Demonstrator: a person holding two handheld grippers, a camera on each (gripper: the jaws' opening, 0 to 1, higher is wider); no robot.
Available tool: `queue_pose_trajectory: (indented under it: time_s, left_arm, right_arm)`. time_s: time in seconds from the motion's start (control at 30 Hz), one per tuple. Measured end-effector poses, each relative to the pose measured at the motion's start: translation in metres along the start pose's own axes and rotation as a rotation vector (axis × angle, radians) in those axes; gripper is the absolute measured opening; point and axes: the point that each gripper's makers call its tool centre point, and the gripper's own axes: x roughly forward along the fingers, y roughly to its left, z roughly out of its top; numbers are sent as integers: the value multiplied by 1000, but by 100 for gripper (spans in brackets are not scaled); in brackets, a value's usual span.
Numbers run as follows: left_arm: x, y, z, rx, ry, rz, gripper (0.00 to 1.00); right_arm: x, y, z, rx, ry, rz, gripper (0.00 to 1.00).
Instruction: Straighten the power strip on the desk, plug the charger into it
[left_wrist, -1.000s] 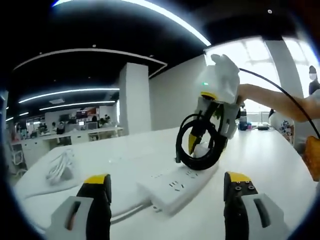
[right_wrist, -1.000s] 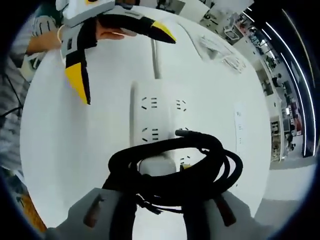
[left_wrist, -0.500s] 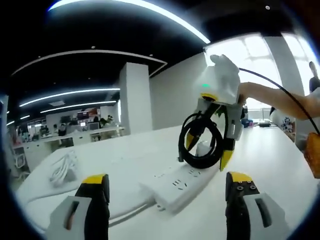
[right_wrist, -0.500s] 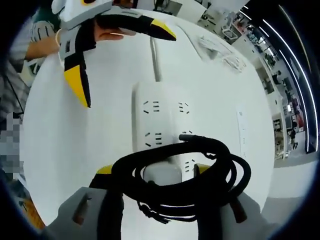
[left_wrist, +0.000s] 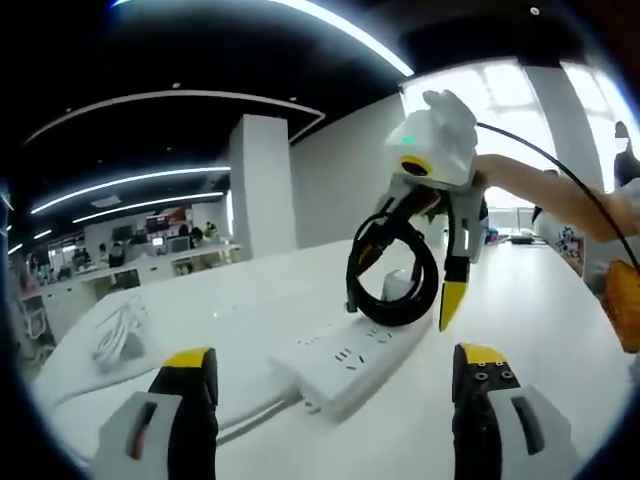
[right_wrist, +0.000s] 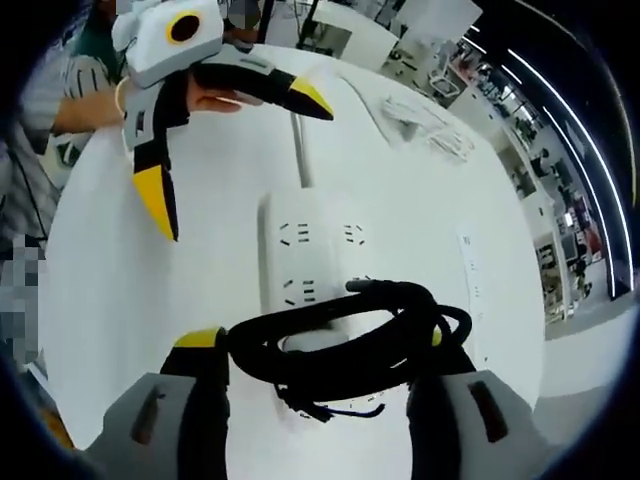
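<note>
Since a second ago the right gripper (left_wrist: 420, 250) has spread its jaws wide, and the black cable coil (right_wrist: 350, 340) with the white charger (right_wrist: 310, 340) inside it now lies loose between them, low in the right gripper view. On the white desk (right_wrist: 200, 300), mid-frame, the strip (right_wrist: 310, 265) lies flat under the coil. Left gripper (right_wrist: 235, 140), upper left there, is wide open and empty.

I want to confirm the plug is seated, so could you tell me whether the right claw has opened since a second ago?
Yes. The right claw has spread apart and lifted, leaving the white charger with its black cable coil on the power strip.
</note>
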Motion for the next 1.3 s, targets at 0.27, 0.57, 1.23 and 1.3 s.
queue_pose_trajectory:
  time_s: [0.27,0.57,1.23,1.3]
  left_arm:
    - [3,-6,-5,43,16,-16,99]
    - [3,1,-14,46,35,7,99]
    - [-52,-8,5,10,-34,88,96]
    - [-59,-13,8,-1,-51,87,96]
  right_arm:
    - [3,6,4,83,-195,-31,92]
    - [-9,0,4,220,-449,-125,100]
    - [-71,20,-34,478,-691,-422,100]
    - [-76,29,-38,477,-672,-435,100]
